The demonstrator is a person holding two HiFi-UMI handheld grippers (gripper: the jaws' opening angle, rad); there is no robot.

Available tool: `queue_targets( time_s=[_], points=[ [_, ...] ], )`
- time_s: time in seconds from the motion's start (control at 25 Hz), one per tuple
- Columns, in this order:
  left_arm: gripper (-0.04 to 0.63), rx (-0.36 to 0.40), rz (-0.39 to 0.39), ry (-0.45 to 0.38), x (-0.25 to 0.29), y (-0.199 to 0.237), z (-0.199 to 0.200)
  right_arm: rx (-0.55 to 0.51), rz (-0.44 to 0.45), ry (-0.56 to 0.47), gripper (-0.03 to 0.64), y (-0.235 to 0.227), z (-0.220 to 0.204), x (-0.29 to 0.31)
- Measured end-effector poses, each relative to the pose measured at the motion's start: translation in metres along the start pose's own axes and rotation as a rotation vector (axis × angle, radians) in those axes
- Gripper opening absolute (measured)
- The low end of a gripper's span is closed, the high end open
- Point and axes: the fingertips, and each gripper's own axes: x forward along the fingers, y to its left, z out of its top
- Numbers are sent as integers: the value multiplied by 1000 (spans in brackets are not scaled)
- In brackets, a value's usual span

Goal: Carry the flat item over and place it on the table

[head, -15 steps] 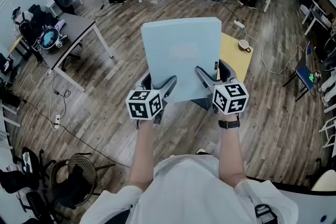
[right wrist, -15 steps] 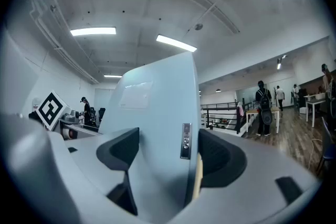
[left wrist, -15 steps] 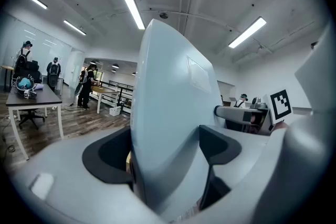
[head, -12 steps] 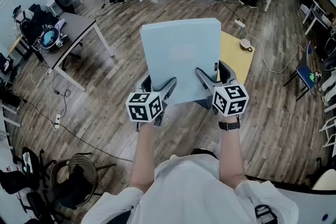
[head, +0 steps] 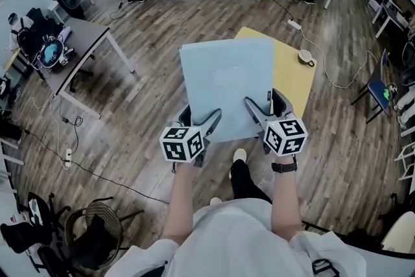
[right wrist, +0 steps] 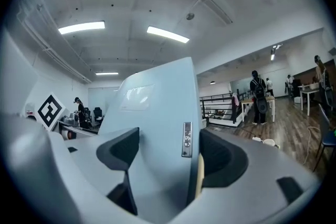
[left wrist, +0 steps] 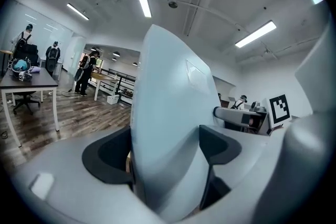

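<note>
Left fingers [left wrist: 220, 147]: spread wide and pinching the near edge of the flat item [left wrist: 168, 92]. One dark pad lies on each face, and the panel runs up between them.
Right fingers [right wrist: 118, 149]: also wide and clamped on the same near edge, close to its right corner. The small label strip on the item's side sits just by the far pad.
Left gripper [head: 198, 119]: it holds the near-left part of the edge, about level with its partner.
Right gripper [head: 266, 107]: it holds the near-right part. The two grips stand well apart, which looks steady against twisting.
Flat item, where: in the air in front of the person, carried by one edge with the far edge pointing away. In the head view it overlaps the near-left part of the yellow table [head: 295, 74].
Step in hand: by my reading, the carry is closing on the table and the set-down is not yet done.
How to do it well: hold both pinches firm and level, bring the far edge over the tabletop and lower that edge first. Then lay the rest down and release only once the panel rests on the table.
Watch for: a cup [head: 303, 56] stands near the table's far-right edge, so aim for the bare near-left area. With only one edge gripped, the panel could sag or swing if one hand dips.
Footing: a cable lies on the floor [head: 149, 74] beyond the table, clear of the approach as far as I can see.
</note>
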Motion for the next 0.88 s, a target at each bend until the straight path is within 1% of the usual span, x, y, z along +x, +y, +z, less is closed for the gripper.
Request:
queue_targets(
  time_s=[0.08,0.2,0.36,0.48,0.6,0.72,0.8,0.88],
  points=[
    [416,3,-5,-1,35,9,12,11,-6,-13,348,-27,4,25],
    [416,28,-13,-3,89,24,43,26,-17,-41,348,-68,17,68],
    [416,57,-34,-36,152,28,92,9,-25,-92,348,-121,54,112],
    [414,64,-47,-54,197,27,118,-10,-44,-120,348,-159,75,136],
    [414,62,-63,-35,237,28,119,21,-71,-112,348,-194,67,153],
    [414,36,-88,24,274,37,105,60,-106,-66,348,-222,47,170],
    [414,25,-114,58,298,47,104,78,-136,-48,348,-237,39,185],
    [414,37,-153,80,327,53,110,92,-177,-44,348,-256,38,199]
  ],
)
